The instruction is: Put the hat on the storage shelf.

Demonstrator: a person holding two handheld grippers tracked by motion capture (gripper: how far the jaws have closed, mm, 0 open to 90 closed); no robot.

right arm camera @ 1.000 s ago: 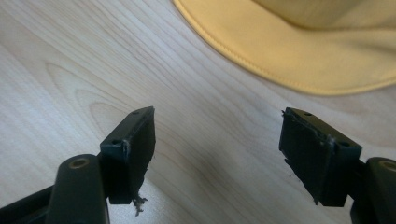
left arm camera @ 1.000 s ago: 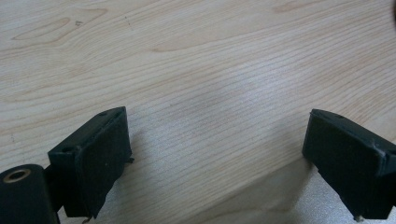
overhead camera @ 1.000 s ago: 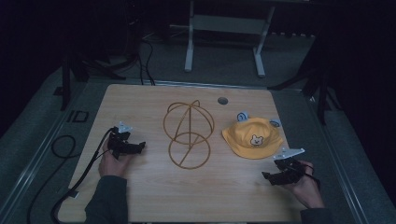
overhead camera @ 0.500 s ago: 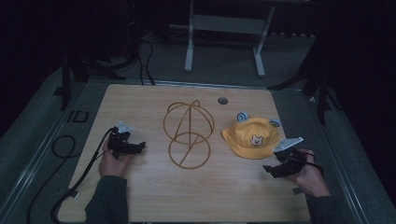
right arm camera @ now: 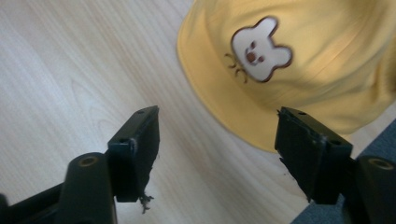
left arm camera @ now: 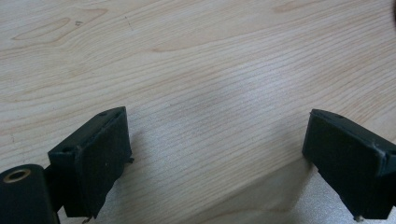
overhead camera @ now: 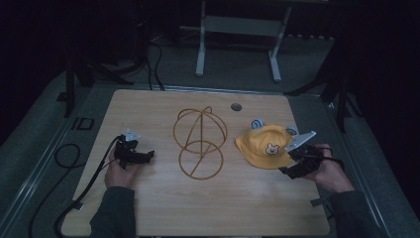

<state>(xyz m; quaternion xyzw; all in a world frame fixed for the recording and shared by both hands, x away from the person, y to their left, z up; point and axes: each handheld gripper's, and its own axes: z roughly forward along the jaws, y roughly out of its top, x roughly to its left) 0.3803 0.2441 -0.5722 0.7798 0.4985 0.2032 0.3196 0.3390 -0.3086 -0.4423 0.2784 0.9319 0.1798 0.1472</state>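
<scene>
The table (overhead camera: 163, 208) is a pale wooden slab with fine straight grain and rounded corners, matt and smooth; a small round dark grommet (overhead camera: 236, 106) sits near its far edge. Around the table's middle stands a wire frame (overhead camera: 200, 143) of thin golden-brown hoops, several rings crossing into an open globe above a flat ring that lies on the wood.

The yellow hat (overhead camera: 265, 147) lies close to the right edge, about halfway along it, brim down on the wood. It is soft cloth with a rounded crown and a floppy, curved brim. A white bear face with a brown outline and small brown marks beside it is stitched on the front, and two pale blue-and-white ear pieces stick out at its far side.

The right gripper (overhead camera: 292, 166), black with a grey three-cornered plate on top, is held in the person's hand just beside the hat's near right brim. Its jaws have just been closing a little yet stand wide apart, with nothing pressed between them; in the right gripper view the brim's edge lies past the tips.

The left gripper (overhead camera: 143, 156) rests low over the wood near the left edge, well apart from the frame, jaws spread wide over bare grain, holding nothing.
</scene>
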